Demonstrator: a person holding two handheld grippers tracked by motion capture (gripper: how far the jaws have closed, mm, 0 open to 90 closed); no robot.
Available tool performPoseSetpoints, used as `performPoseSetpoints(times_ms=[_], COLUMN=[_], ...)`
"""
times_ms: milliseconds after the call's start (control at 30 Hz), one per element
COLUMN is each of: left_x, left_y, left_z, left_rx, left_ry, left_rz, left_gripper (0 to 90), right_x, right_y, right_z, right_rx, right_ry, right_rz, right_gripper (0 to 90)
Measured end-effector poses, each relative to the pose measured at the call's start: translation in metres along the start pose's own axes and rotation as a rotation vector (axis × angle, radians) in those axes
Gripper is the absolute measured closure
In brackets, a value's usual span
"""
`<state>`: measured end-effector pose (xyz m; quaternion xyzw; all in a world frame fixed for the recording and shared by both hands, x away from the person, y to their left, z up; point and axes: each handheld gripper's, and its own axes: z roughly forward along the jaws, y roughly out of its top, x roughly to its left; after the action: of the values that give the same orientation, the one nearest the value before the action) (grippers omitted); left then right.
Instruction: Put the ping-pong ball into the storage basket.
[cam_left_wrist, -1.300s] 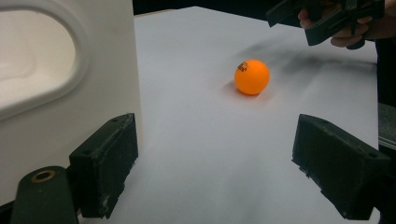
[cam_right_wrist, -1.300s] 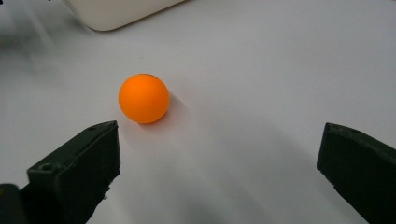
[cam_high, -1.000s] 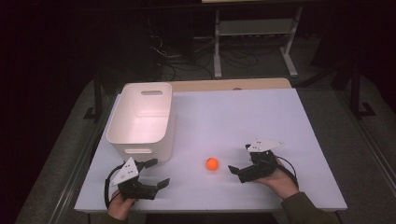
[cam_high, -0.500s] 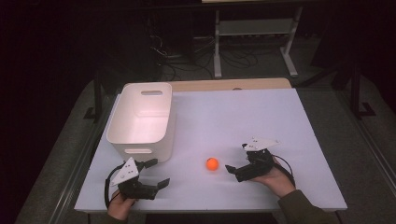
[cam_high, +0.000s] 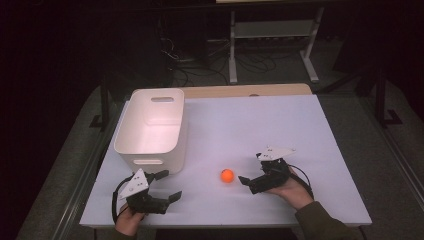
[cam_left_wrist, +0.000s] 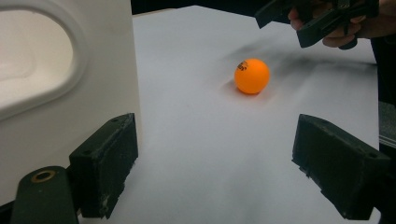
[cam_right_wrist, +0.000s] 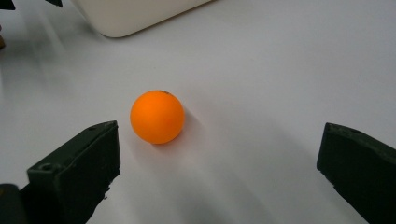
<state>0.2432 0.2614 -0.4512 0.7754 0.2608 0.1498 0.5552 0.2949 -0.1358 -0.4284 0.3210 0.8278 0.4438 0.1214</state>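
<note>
An orange ball (cam_high: 227, 175) lies on the white table (cam_high: 280, 125), toward the front. My right gripper (cam_high: 250, 169) is just right of it, open, with its jaws pointing left at the ball. In the right gripper view the ball (cam_right_wrist: 157, 116) rests between the spread jaws of the right gripper (cam_right_wrist: 219, 168), nearer the left jaw and touching neither. My left gripper (cam_high: 169, 185) is open at the front left, below the white bin (cam_high: 150, 162). From the left gripper (cam_left_wrist: 219, 158), the ball (cam_left_wrist: 251, 75) lies farther off, with the bin wall (cam_left_wrist: 102, 70) beside the left jaw.
The white bin's inside looks empty from above. A wooden strip (cam_high: 240, 91) runs along the table's far edge. A metal shelf frame (cam_high: 272, 30) and cables stand on the dark floor behind. The right gripper (cam_left_wrist: 282, 28), held in a hand, shows beyond the ball.
My right gripper has edged slightly left toward the ball. The ball, the bin and my left gripper have not moved.
</note>
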Motion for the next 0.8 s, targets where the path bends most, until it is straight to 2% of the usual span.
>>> performPoseSetpoints(times_ms=[800], left_x=[0.0], left_y=[0.0], left_z=[0.0], left_rx=[0.0], left_ry=[0.0], left_rz=[0.001], left_gripper=[14.1], right_x=[0.002], right_y=[0.011], right_z=[0.008], right_rx=[-0.007], right_ry=[0.023], right_rz=[-0.008], right_gripper=[0.0])
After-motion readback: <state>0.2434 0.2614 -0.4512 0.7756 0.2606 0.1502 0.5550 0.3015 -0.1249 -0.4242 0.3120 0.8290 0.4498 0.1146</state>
